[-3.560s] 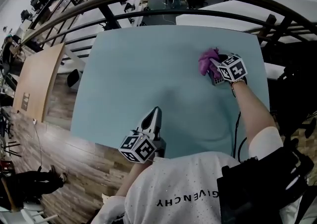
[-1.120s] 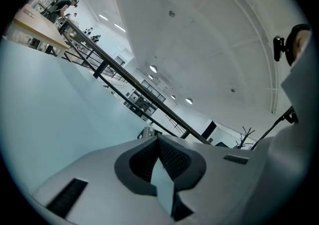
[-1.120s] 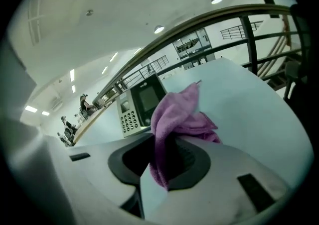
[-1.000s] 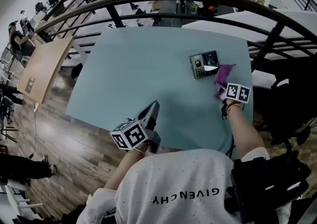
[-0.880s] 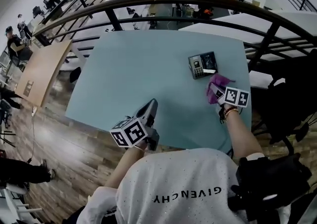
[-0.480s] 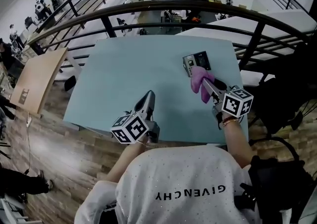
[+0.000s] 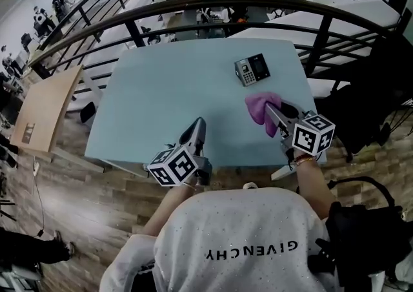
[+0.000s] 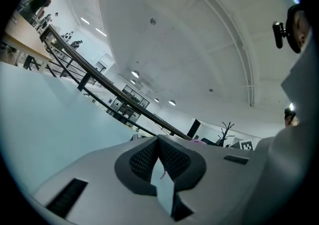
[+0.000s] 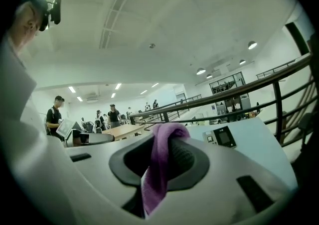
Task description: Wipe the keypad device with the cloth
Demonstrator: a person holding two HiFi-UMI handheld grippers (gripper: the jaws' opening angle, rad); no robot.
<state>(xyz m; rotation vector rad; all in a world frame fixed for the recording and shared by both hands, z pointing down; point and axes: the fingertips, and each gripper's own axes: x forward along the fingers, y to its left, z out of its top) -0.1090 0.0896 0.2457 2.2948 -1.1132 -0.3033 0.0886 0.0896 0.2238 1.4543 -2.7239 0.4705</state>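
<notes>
— From the head view, what could go wrong here?

— The keypad device [image 7: 251,69] lies loose in the upper right of the table [image 7: 161,90], close to its far edge. The right gripper [image 7: 270,111] holds the purple cloth [image 7: 259,106] below it, apart from it. The left gripper [image 7: 199,125] sits low and centre, well away. With nothing bracing the device, I'd guess a firm wipe could push it towards that edge.

— And the left gripper view?

— Its jaws meet at the tips with nothing between them. Only bare table shows on the left of the frame.

— The right gripper view?

— The jaws are clamped on the cloth, which drapes over the tips and hangs down the middle. Only a narrow fold looks pinched, so it might slide out under pressure. The device shows right of centre, beyond the jaws.

— Count them for me?

— One keypad device, one cloth, two grippers, one table.
</notes>
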